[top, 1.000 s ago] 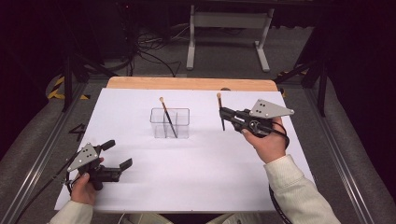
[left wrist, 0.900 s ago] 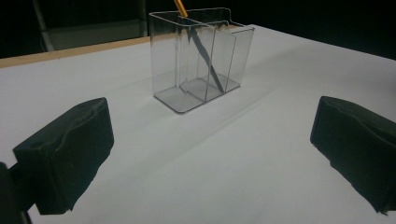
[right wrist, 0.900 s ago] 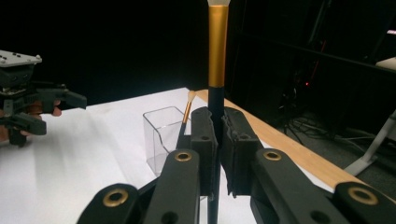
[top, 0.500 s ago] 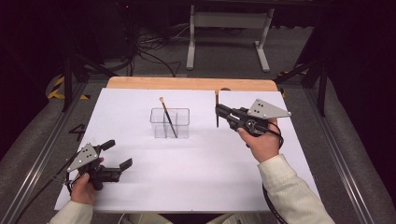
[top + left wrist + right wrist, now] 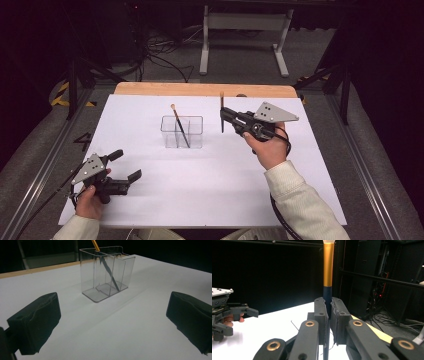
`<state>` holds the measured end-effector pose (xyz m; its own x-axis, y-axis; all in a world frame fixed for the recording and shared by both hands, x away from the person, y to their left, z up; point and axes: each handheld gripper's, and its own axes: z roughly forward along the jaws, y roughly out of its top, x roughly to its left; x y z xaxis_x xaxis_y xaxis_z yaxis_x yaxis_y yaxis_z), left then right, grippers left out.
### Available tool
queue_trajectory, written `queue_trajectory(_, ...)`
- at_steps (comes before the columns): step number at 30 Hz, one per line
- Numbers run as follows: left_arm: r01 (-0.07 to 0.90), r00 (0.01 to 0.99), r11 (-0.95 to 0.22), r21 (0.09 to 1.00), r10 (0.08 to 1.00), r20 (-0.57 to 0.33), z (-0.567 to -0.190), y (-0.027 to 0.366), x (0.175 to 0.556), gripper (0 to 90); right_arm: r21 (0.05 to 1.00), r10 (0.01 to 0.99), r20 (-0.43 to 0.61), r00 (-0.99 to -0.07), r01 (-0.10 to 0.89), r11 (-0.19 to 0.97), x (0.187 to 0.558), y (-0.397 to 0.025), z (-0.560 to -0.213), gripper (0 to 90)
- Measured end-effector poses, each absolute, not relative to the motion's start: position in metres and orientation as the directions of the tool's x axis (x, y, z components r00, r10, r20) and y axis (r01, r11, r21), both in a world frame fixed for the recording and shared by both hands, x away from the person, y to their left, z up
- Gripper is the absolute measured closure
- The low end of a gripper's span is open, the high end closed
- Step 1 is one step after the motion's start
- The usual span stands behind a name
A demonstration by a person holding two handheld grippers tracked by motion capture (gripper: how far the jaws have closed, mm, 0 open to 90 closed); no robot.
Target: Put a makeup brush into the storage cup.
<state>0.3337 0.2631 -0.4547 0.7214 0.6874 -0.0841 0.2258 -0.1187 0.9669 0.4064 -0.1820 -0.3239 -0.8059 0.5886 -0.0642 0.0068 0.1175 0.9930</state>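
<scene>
Right tool (image 5: 328, 315) clamping upright brush (image 5: 328, 267)

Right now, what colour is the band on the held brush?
Gold band on the brush, above a dark handle; clearest in the right gripper view.

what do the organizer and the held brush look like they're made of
Organizer: clear hard plastic, glossy; you see the table and its dividers through the walls. Held brush in the right gripper: a dark handle, perhaps painted wood or plastic, and a gold ferrule with a metallic sheen, likely metal.
</scene>
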Motion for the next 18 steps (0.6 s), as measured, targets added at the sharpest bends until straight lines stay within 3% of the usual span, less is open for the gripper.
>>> queue_trajectory(18, 0.228, 0.725, -0.118, 0.967, 0.683, -0.087, -0.455, 0.263, 0.334, 0.1, 0.99, 0.583, -0.062, -0.81, 0.023, 0.137, 0.428, -0.154, -0.327, 83.9)
